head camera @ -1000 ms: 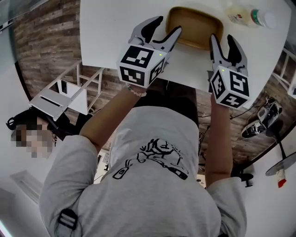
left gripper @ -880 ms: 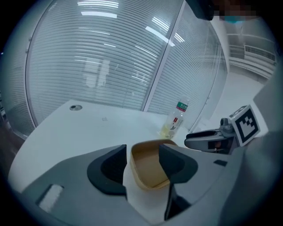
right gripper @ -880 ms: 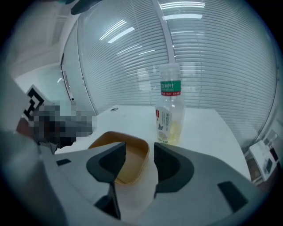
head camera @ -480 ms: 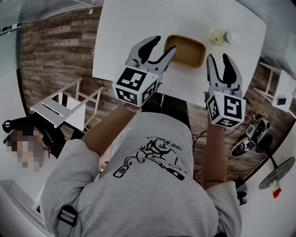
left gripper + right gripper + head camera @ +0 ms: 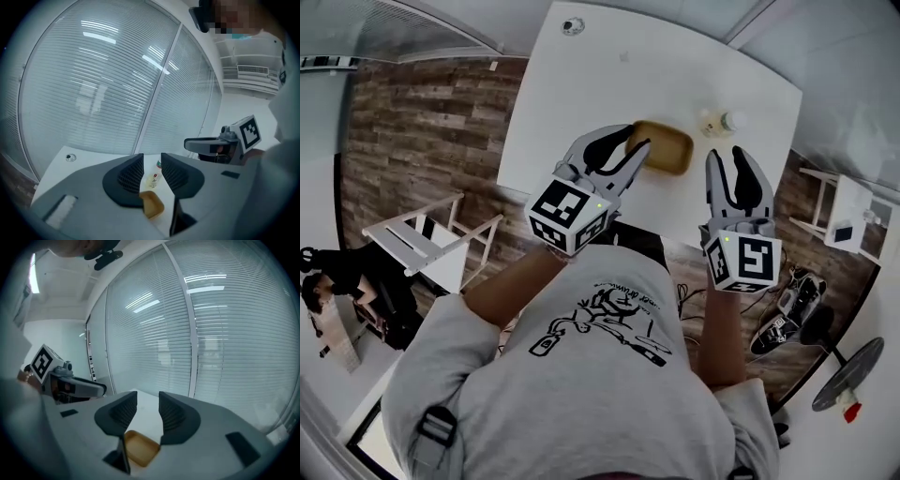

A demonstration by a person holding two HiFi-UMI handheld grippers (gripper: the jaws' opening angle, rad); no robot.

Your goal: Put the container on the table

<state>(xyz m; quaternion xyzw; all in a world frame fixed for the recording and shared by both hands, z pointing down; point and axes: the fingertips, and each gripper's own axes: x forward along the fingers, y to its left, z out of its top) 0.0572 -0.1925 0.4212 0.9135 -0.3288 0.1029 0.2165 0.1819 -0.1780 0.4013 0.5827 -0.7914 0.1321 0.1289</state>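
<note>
Container [image 5: 661, 148], tan, shallow and round-cornered, sits upright on the white table [image 5: 619, 75], close to the edge nearest the person and at about 12 o'clock from their chest. A small clear bottle [image 5: 717, 122] with a pale cap lies just beside it at its 2 o'clock. Far across the tabletop, toward 11 o'clock, a small round fitting [image 5: 572, 26] is set near the corner. The left gripper [image 5: 630, 141] is at the container's 9 o'clock in the head view, and its jaws are closing with only a narrow slit left. Nothing is pinched between them, and its own view shows the container lying on the table below the pads, with the bottle visible far off through the gap. The right gripper [image 5: 727, 155] is at the container's 4 o'clock. Its jaws are also closing but stand somewhat wider, with only bare table and window blinds beyond them and the container below. Neither tool touches the container. At 9 o'clock a white stand [image 5: 422, 239] rests on the wood-plank floor [image 5: 412, 122].
</note>
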